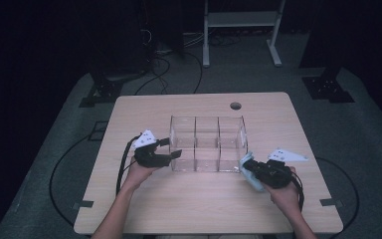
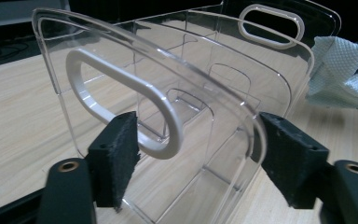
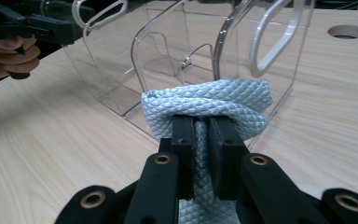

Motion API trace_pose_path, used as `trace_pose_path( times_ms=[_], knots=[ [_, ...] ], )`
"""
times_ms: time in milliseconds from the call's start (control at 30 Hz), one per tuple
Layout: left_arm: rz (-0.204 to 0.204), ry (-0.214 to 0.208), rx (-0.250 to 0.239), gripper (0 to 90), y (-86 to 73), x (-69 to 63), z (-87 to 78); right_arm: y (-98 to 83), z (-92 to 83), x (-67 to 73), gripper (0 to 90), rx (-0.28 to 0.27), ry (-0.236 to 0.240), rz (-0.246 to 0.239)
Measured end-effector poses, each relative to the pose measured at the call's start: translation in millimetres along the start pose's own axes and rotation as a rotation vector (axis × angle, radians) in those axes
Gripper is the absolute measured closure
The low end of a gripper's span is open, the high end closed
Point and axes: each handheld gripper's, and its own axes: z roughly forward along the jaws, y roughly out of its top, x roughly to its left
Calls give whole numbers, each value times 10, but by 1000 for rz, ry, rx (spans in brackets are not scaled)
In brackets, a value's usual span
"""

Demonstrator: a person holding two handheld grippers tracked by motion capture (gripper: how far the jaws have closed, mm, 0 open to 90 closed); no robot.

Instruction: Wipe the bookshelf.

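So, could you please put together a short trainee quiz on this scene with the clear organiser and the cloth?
1. True or false: the right gripper is shut on the cloth.
2. How many compartments does the clear organiser have in a row? A) two B) three C) five
3. Which part of the organiser stands between the jaws of the left gripper?

Key
1. True: the quilted, pale blue cloth is pinched between its jaws.
2. B.
3. The end wall with the white-rimmed handle cut-out; the jaws stand on either side of that wall, and contact cannot be told.
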Motion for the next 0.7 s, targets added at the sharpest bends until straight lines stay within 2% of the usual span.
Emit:
trace_pose_path(
  times_ms=[233, 367, 467, 567, 700],
  knots=[
    [36, -17, 8, 392, 21, -80, -21, -5, -30, -78, 812, -5, -30, 18],
    [40, -7, 0, 323, 21, -83, 17, -10, -63, -119, 812, -10, -35, 33],
    [27, -3, -16, 280, 11, -72, 56, -10, -72, -132, 812, -15, -36, 32],
    [24, -5, -31, 271, 17, -53, 62, -10, -63, -126, 812, -9, -35, 35],
    [15, -33, -47, 382, 11, -30, 58, -12, -30, -127, 812, -3, -25, 29]
  ],
)
